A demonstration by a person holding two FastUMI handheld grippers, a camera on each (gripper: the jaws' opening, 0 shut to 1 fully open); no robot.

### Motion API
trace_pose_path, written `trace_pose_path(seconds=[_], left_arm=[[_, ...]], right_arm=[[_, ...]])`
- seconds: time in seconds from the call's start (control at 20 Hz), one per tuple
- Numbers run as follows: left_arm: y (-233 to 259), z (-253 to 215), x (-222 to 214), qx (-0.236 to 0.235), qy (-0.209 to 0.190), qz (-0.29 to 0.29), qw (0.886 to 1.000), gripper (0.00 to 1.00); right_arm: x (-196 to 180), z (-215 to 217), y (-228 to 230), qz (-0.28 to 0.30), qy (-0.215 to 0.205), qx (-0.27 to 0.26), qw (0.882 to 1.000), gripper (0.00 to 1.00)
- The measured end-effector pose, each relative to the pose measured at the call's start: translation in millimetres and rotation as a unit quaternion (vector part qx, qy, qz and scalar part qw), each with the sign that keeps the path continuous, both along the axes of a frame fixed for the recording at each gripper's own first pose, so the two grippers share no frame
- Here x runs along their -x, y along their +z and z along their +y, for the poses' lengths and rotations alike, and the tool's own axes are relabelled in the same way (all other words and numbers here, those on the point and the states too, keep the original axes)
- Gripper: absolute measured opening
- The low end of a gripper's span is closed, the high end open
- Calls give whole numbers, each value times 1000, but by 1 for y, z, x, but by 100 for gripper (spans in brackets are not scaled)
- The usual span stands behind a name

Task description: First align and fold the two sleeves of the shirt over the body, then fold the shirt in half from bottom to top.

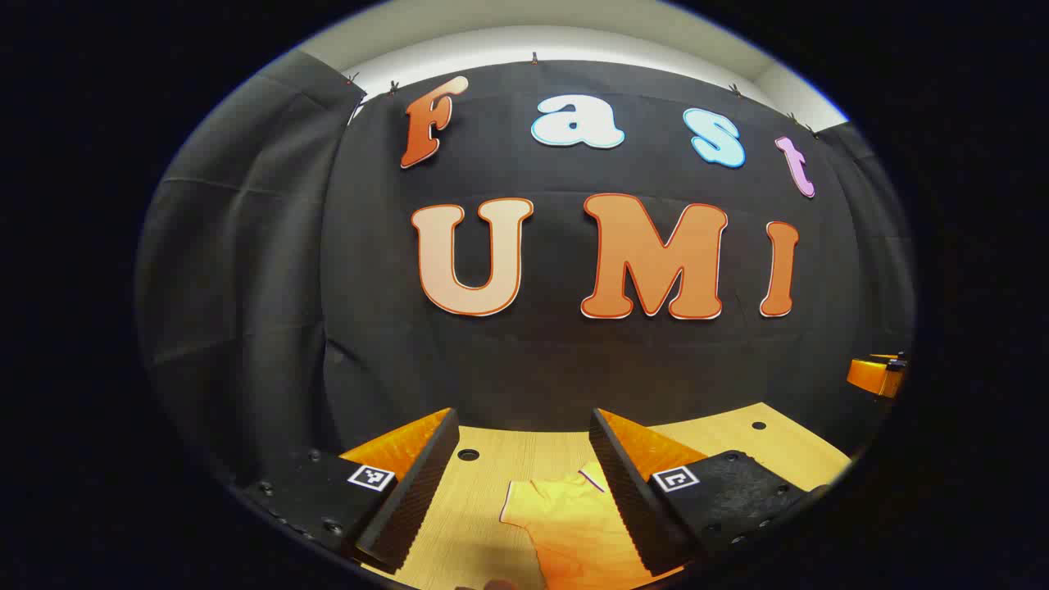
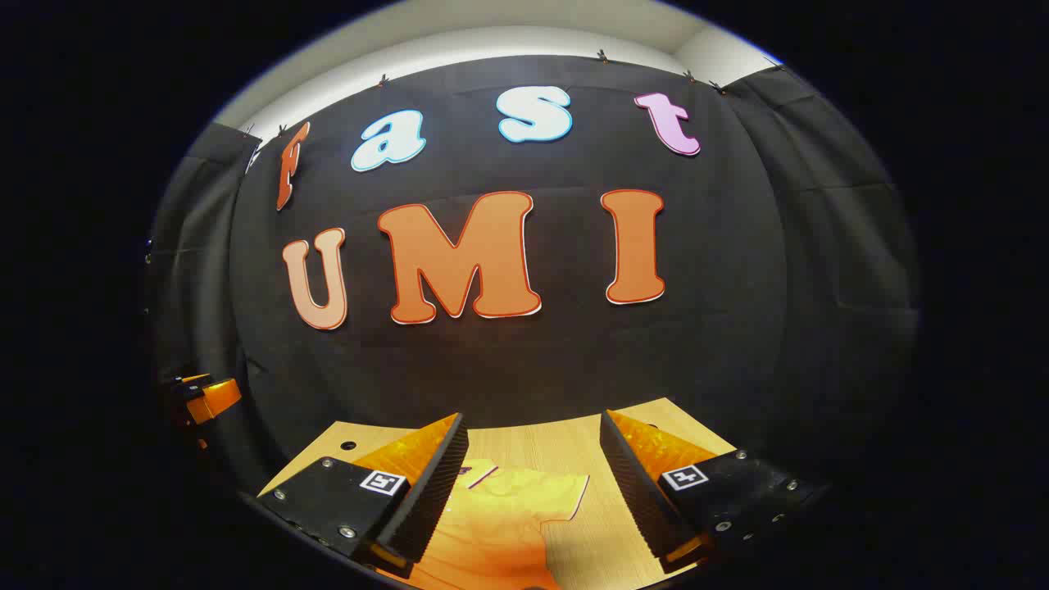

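Left hand-held gripper (image 1: 524,483) spread wide, gripping nothing; right hand-held gripper (image 2: 533,483) likewise spread and empty. I see the yellow shirt (image 1: 574,524) flat on the wooden desk (image 1: 762,447), below and between each gripper's fingers, untouched.

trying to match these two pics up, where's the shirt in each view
Left gripper view: the shirt lies on the table at bottom centre, between the open left gripper fingers, nearer the right one.
Right gripper view: the shirt lies at bottom centre, between the open right gripper fingers, reaching under the left one.
Shared landmark: the wooden table with round holes under the shirt.
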State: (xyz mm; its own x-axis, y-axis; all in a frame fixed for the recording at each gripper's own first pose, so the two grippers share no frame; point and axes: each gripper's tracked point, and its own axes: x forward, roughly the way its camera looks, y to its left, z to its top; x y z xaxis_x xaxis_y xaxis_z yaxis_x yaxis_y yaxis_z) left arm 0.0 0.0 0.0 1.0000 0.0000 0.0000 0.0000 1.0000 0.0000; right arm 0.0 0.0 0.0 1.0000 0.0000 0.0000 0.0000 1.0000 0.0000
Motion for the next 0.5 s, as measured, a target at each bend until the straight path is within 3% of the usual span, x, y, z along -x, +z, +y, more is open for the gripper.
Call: trace_pose_path(seconds=[0.5], left_arm=[[-4, 2, 6, -6, 11, 0, 1000, 98]], right_arm=[[2, -9, -6, 9, -3, -6, 1000, 98]])
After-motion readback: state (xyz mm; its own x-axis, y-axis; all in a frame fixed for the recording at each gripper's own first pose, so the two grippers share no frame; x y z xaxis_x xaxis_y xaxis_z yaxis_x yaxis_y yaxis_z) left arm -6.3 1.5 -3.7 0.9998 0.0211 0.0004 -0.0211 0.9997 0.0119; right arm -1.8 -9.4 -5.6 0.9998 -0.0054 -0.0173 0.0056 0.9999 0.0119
